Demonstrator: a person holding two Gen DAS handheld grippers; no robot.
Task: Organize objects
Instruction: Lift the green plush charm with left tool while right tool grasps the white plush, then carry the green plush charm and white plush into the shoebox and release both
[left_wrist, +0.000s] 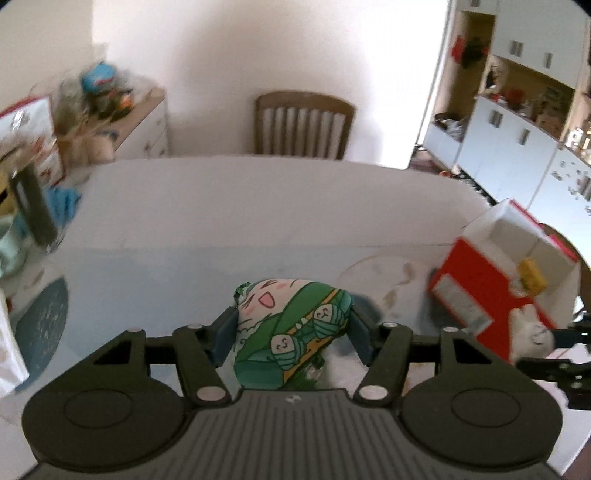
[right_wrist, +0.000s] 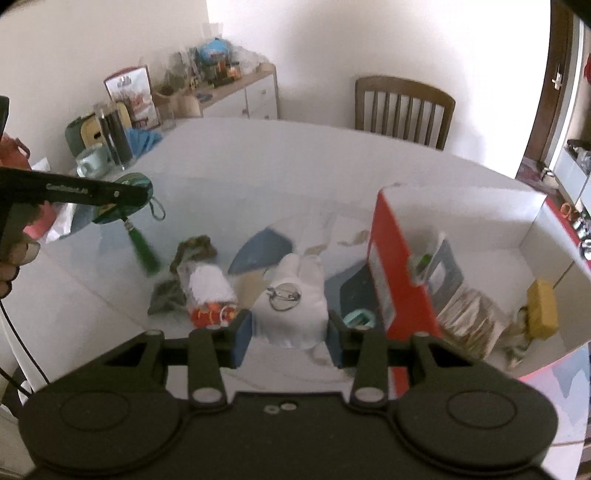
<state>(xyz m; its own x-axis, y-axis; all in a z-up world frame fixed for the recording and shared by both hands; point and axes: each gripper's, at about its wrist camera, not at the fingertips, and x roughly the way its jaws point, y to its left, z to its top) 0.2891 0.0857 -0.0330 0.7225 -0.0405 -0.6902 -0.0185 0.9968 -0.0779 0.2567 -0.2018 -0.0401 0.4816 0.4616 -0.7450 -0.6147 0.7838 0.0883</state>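
Observation:
A green cartoon-print plush pouch (left_wrist: 291, 332) with a laughing face sits between the pads of my left gripper (left_wrist: 291, 321), which is shut on it above the table. From the right wrist view this left gripper (right_wrist: 122, 195) hangs at the left, the pouch's green tassel (right_wrist: 144, 251) dangling below. My right gripper (right_wrist: 290, 332) is shut on a white plush toy (right_wrist: 295, 291) with a metal key ring. The same toy (left_wrist: 532, 332) shows at the right edge of the left wrist view. A red box (right_wrist: 391, 266) with a white inside stands open at the right, seen also as the red box (left_wrist: 480, 284).
On the white table (right_wrist: 295, 166) lie a red-and-white packet (right_wrist: 210, 299), a dark green cloth (right_wrist: 192, 251), a blue item (right_wrist: 262, 247) and a teal item (right_wrist: 358, 319). A cup (right_wrist: 90, 158) and a dark jar (right_wrist: 114, 136) stand at the far left. A wooden chair (right_wrist: 402, 107) is behind.

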